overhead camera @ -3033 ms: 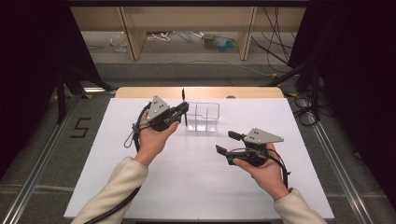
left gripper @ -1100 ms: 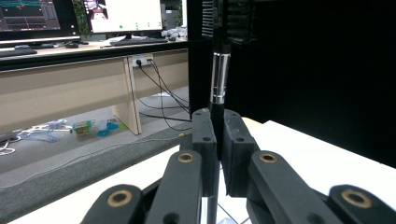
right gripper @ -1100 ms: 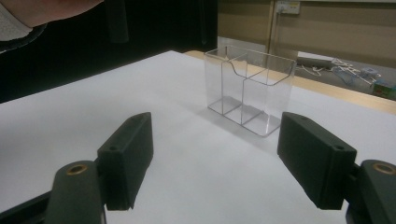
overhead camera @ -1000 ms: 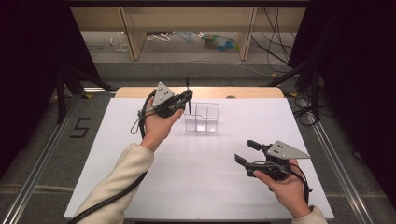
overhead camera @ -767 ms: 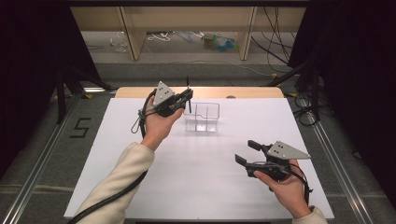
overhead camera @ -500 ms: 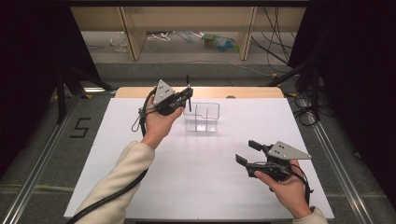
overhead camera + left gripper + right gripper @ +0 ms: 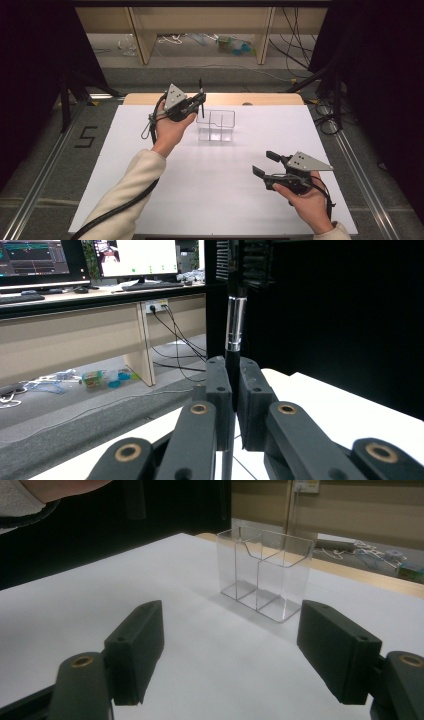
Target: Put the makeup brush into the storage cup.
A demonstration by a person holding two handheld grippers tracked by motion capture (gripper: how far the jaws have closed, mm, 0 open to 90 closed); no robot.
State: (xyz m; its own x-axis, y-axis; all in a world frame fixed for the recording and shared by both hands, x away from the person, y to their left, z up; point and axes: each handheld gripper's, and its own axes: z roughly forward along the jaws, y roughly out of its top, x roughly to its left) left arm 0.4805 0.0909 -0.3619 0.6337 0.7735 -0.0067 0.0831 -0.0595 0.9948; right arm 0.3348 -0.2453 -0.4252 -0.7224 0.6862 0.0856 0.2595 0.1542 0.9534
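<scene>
Left tongs (image 7: 199,103) clamped on upright pen (image 7: 234,325) beside clear holder (image 7: 216,125); right tongs (image 7: 265,164) apart.

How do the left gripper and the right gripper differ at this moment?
The left gripper is shut on a thin black pen, held upright; the right gripper is open and holds nothing. The left gripper is raised beside the clear box; the right gripper sits low, apart from the box and nearer the person. Both have black jaws and a grey plate.
</scene>
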